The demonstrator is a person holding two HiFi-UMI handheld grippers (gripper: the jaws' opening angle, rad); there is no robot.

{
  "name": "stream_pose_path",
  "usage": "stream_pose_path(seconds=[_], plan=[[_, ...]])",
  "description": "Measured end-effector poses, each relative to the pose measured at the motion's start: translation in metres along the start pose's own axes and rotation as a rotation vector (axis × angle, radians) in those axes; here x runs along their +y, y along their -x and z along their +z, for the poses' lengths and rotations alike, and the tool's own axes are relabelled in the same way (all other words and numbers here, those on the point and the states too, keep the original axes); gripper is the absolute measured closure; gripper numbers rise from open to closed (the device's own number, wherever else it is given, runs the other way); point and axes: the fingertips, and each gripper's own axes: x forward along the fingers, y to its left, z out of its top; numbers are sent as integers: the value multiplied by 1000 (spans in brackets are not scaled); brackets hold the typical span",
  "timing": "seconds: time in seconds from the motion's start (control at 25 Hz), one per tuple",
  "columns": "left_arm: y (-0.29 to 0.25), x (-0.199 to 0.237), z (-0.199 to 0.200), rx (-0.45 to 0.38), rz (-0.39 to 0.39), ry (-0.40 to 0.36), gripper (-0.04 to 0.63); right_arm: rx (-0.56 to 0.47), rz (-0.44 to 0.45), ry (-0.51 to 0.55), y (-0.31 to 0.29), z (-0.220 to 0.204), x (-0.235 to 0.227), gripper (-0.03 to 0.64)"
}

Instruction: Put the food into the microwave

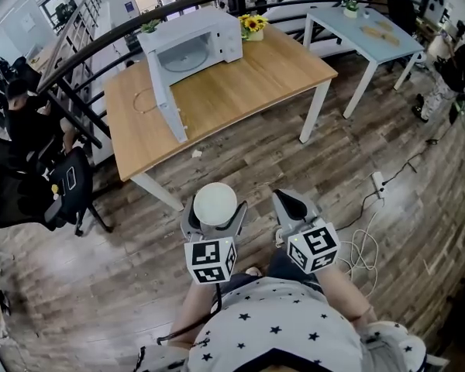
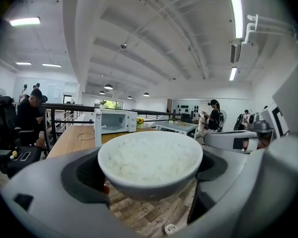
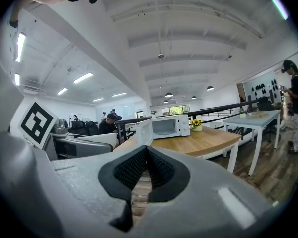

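A white bowl of rice (image 1: 215,204) (image 2: 150,163) sits between the jaws of my left gripper (image 1: 215,211) (image 2: 149,175), which is shut on it above the wooden floor. My right gripper (image 1: 293,208) (image 3: 145,170) is beside it, shut with nothing held. The white microwave (image 1: 194,45) (image 2: 114,120) (image 3: 169,126) stands at the far side of the wooden table (image 1: 240,91), its door (image 1: 161,91) swung wide open and its glass turntable visible inside. Both grippers are well short of the table.
A small pot of sunflowers (image 1: 253,26) stands right of the microwave. A second white table (image 1: 364,33) is at the back right. A black railing (image 1: 93,53) curves behind the table. Office chairs (image 1: 39,184) and a seated person are at left. Cables and a power strip (image 1: 378,183) lie at right.
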Motion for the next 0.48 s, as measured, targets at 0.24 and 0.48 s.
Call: stream_pose_path(seconds=[0.24, 0.48], plan=[[-16, 5, -3, 4, 6, 8, 94, 13, -2, -13, -12, -6, -12, 611], [-56, 8, 9, -10, 24, 20, 94, 37, 44, 13, -48, -1, -36, 611]])
